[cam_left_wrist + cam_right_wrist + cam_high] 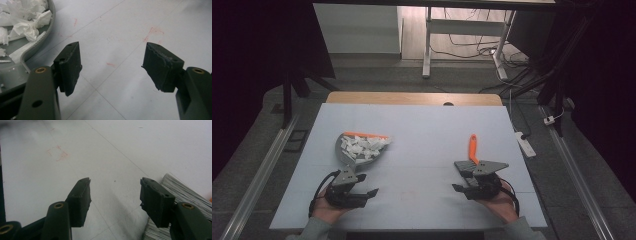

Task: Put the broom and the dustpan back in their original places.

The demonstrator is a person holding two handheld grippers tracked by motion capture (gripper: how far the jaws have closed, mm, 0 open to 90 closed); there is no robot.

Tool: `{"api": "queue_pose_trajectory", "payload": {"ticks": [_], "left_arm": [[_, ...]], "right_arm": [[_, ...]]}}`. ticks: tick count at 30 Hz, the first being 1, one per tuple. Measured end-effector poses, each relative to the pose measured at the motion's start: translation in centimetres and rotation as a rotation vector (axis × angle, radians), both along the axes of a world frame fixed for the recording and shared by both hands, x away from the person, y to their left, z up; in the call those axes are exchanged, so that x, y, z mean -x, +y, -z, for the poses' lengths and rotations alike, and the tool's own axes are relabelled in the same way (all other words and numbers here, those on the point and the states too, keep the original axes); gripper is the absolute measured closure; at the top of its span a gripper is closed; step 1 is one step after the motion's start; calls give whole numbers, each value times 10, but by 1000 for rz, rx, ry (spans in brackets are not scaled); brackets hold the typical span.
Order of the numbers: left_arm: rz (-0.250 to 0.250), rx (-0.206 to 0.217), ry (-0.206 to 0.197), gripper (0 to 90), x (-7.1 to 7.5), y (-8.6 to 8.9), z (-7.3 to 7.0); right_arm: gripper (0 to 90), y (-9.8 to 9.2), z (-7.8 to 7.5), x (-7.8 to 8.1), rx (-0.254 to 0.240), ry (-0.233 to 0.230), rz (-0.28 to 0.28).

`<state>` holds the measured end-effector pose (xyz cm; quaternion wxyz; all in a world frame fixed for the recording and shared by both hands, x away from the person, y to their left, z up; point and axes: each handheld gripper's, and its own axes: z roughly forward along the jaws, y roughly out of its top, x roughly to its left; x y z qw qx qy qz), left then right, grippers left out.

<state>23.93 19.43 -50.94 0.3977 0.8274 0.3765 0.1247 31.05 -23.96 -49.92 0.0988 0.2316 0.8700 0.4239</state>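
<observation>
Both released: left tongs (371, 192) just near of the paper-filled dustpan (343, 152). Right tongs (457, 176) beside the brush (473, 149), handle running far; right hand nearer.

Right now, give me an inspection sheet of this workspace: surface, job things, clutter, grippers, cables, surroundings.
Surface: pale table cover, faint red marks, wooden edge at the far side.
Job's things: grey dustpan holding white paper scraps; brush with orange handle, its bristles beside the right gripper.
Clutter: nothing seen.
Grippers: left gripper open, empty; right gripper open, empty.
Cables: black cable loops at each gripper; power strip and wires on the floor.
Surroundings: white desk frame beyond, dark curtains either side.
</observation>
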Motion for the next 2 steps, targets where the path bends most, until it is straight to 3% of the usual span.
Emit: {"api": "queue_pose_trajectory", "payload": {"ticks": [2], "left_arm": [[0, -1, 1, 319, 0, 0, 0]], "right_arm": [[418, 0, 0, 0, -1, -1, 0]]}}
